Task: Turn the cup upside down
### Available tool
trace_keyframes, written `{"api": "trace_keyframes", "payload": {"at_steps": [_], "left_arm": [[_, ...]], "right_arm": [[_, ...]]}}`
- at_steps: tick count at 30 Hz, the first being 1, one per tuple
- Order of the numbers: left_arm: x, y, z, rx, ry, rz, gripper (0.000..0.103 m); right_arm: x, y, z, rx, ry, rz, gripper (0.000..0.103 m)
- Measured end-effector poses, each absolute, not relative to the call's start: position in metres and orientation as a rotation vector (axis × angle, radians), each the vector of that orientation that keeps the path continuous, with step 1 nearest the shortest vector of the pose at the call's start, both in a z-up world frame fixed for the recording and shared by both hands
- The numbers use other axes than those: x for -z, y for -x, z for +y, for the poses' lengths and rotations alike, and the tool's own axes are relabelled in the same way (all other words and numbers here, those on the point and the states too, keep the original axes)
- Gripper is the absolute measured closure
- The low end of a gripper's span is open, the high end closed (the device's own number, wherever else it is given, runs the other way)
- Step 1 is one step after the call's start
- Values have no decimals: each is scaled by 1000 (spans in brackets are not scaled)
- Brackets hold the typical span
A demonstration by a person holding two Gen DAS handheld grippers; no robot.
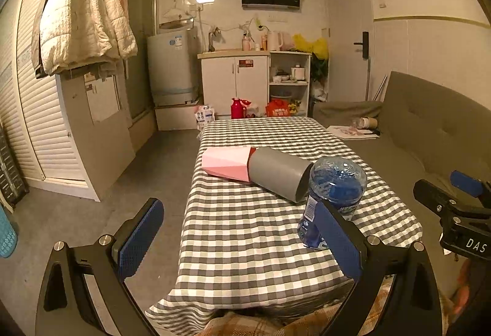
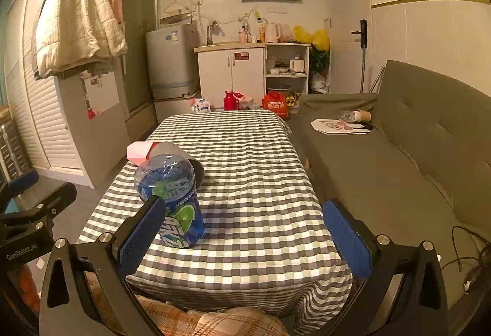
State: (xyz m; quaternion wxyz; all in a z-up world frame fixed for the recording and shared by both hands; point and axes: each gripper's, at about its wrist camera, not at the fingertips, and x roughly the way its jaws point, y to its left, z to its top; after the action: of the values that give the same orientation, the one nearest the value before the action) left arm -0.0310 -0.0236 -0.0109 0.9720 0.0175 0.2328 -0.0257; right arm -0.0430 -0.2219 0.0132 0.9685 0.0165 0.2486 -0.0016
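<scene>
A grey cup (image 1: pixel 279 177) lies on its side on the checked tablecloth (image 1: pixel 245 247), its mouth facing the near right. A pink faceted cup (image 1: pixel 227 162) lies on its side against the grey cup's base. A blue plastic jar with a clear domed top (image 1: pixel 334 191) stands upright just in front of the grey cup's mouth. My left gripper (image 1: pixel 237 205) is open above the table's near part, left of the jar, holding nothing. My right gripper (image 2: pixel 244 204) is open too, with the jar (image 2: pixel 172 191) beside its left finger. The jar partly hides the grey cup (image 2: pixel 172 150) in the right wrist view.
A grey sofa (image 2: pixel 383 176) runs along the table's right side, with papers and a paper cup (image 2: pixel 362 115) on it. Bare floor lies left of the table. White cabinets (image 1: pixel 233 81), a washing machine and a red flask stand at the far wall.
</scene>
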Motion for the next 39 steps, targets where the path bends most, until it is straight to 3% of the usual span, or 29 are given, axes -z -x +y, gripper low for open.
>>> {"api": "trace_keyframes", "payload": {"at_steps": [39], "left_arm": [[9,26,-23,38,-27,468,2]], "right_arm": [[-15,46,-211,0,-9,492,0]]}}
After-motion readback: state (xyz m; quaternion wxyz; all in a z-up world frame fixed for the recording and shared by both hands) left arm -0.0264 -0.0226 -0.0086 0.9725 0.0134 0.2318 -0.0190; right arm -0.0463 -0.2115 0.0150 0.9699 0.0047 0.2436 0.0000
